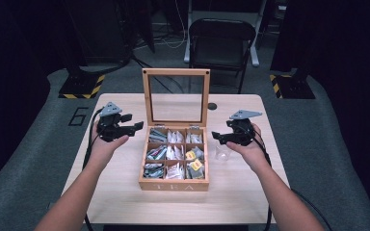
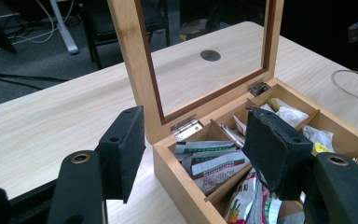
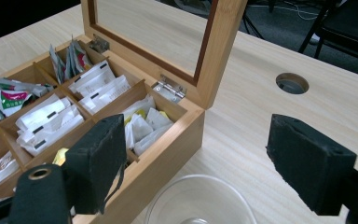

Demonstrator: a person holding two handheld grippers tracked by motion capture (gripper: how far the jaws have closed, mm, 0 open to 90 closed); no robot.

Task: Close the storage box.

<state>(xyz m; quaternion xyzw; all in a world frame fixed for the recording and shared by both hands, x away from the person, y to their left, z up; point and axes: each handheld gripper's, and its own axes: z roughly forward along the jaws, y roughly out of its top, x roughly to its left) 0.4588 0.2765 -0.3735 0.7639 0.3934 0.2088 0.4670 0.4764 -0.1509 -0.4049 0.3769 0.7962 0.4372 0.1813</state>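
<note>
A wooden tea box [image 1: 174,185] marked TEA stands mid-table, its glass-paned lid [image 1: 176,72] propped upright. Its compartments hold tea bags [image 1: 174,153] in white, green and yellow wrappers. My left gripper [image 1: 132,126] hovers just left of the box's back corner, open and holding nothing. In the left gripper view, the left gripper [image 2: 196,140] spans the box's corner [image 2: 177,172] by the hinge. My right gripper [image 1: 218,137] is open to the right of the box, over a clear glass cup [image 1: 223,153]. In the right gripper view, the right gripper [image 3: 203,158] stands wide above the cup's rim [image 3: 200,200].
A round hole [image 1: 212,106] pierces the tabletop behind the box at the right. A black folding chair [image 1: 220,41] stands beyond the table's far edge. Bare wood [image 1: 120,192] lies in front of and to the left of the box.
</note>
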